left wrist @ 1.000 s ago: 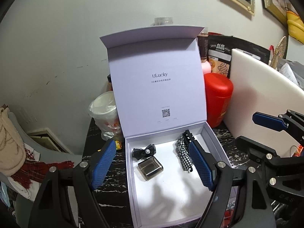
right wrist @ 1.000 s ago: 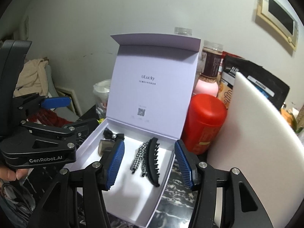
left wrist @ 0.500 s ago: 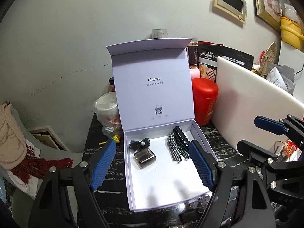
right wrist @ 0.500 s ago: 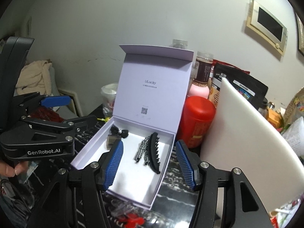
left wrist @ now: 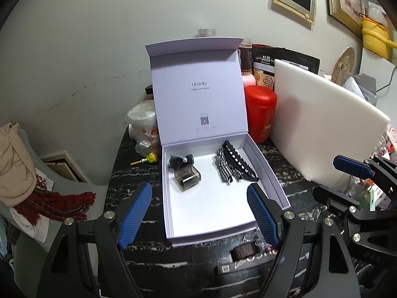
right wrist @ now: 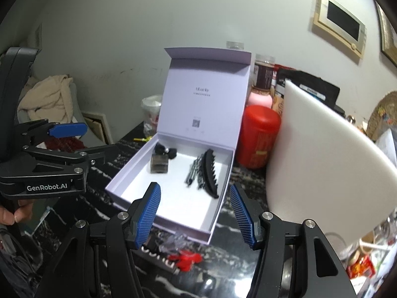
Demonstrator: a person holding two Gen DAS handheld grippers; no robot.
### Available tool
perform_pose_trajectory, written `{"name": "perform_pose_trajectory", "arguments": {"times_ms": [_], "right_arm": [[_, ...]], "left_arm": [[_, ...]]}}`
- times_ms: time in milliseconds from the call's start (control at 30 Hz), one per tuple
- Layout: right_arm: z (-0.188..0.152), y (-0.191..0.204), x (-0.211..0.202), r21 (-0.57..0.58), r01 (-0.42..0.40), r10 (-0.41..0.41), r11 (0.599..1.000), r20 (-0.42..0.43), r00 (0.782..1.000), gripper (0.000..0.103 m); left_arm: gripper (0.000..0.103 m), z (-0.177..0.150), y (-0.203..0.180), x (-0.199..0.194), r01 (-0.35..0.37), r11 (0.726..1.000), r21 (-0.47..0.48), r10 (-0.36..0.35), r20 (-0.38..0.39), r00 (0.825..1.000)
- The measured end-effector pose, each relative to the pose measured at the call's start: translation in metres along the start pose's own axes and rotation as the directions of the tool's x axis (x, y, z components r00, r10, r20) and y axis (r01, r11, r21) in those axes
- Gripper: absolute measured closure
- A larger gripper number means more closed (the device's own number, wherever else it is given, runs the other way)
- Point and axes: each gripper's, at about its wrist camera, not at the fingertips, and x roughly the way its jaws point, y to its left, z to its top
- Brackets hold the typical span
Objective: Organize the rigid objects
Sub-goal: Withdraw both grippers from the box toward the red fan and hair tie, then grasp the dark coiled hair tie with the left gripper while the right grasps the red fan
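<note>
My left claw (left wrist: 199,214) gapes wide and my right claw (right wrist: 196,214) narrower, both empty, with the open box (left wrist: 266,168) just ahead.

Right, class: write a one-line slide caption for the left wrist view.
Open left tool hovers before an open white gift box holding a black claw clip, checked bow and two small clips.

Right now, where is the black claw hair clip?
The black claw clip lies inside the open white box, along its right wall in both wrist views, touching the checkered ribbon on its left.
</note>
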Motion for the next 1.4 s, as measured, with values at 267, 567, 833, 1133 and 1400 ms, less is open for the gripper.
{"name": "perform_pose_trajectory", "arguments": {"times_ms": [267, 567, 833, 1133, 1400], "right_arm": [[-0.024, 0.004, -0.004, 0.022, 0.001, 0.0, 1.0, -0.029, 1.0, 0.045], [-0.052, 0.005, -0.002, 0.057, 0.008, -0.005, 0.998, -0.055, 0.998, 0.045], [-0.075, 0.002, 0.01, 0.091, 0.016, -0.006, 0.996, -0.105, 0.994, 0.045], [-0.095, -0.003, 0.027, 0.131, -0.001, 0.022, 0.991, -0.158, 0.987, 0.045], [-0.11, -0.011, 0.049, 0.173, -0.006, 0.044, 0.985, -0.215, 0.976, 0.045]], "left_arm": [[0.024, -0.022, -0.006, -0.007, 0.019, 1.0, 0.013, -0.019, -0.017, 1.0], [0.024, -0.048, -0.013, 0.003, 0.052, 0.998, 0.036, -0.049, -0.075, 0.996], [0.024, -0.067, -0.014, 0.02, 0.099, 0.994, 0.037, -0.093, -0.125, 0.988], [0.024, -0.082, -0.017, 0.04, 0.172, 0.985, 0.014, -0.167, -0.171, 0.971], [0.024, -0.09, -0.023, 0.07, 0.202, 0.979, -0.001, -0.196, -0.244, 0.95]]}}
